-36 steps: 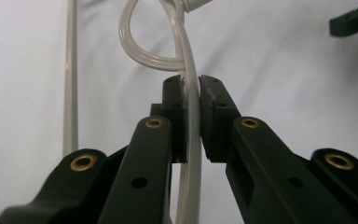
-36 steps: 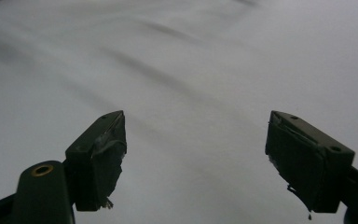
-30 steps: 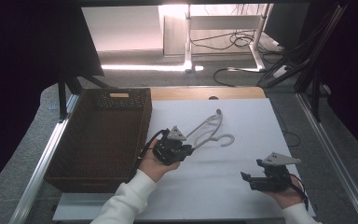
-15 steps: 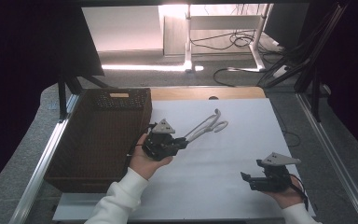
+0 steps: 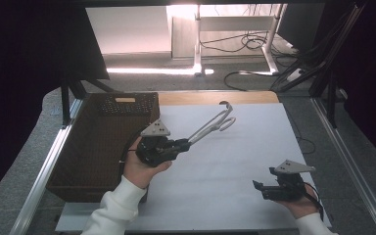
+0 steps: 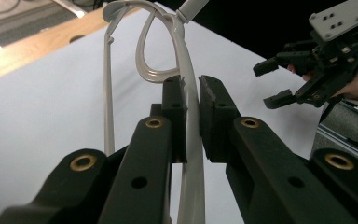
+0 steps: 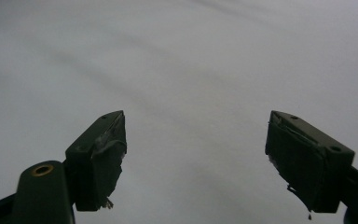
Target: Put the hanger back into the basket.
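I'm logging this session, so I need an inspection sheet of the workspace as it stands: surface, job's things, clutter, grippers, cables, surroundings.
Surface: white sheet over the table, a strip of bare wood along its far edge.
Job's things: white plastic hanger, held off the sheet, hook pointing away; dark wicker basket left of the sheet, contents cannot be told.
Clutter: nothing seen.
Grippers: left gripper shut on the hanger's bar; right gripper open, holding nothing, low over the sheet's near right part.
Cables: one trails from each gripper; more lie on the floor beyond the table.
Surroundings: metal frame rails along both sides, desk legs behind, dark room.
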Available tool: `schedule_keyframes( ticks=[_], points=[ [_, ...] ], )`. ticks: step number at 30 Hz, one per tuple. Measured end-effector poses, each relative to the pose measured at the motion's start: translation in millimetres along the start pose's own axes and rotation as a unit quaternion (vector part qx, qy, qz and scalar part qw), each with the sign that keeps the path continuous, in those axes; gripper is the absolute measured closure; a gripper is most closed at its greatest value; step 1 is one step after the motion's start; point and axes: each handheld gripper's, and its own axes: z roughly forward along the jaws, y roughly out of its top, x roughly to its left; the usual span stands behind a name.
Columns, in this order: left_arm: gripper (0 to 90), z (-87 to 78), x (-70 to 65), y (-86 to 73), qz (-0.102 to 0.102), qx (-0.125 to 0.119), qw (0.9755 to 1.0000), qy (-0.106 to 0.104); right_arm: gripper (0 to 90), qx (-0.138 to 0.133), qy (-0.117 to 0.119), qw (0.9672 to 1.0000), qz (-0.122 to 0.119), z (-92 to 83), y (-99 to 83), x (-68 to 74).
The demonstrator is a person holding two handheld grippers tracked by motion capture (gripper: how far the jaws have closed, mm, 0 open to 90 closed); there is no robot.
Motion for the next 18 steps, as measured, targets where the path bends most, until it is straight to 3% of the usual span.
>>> schedule_keyframes(
  ticks=[6, 18],
  points=[
    [82.1, -19.7, -0.2, 3.9, 0.01, -0.016, 0.9998, 0.009, 21.0, 0.001, 0.0, 1.0, 0.002, 0.0, -0.2, -0.2],
    [82.1, -50.5, 11.0, 0.3, 0.002, -0.04, 0.9991, 0.017, 21.1, 0.002, -0.003, 1.0, 0.002, 0.9, -0.5, -0.7]
  ],
)
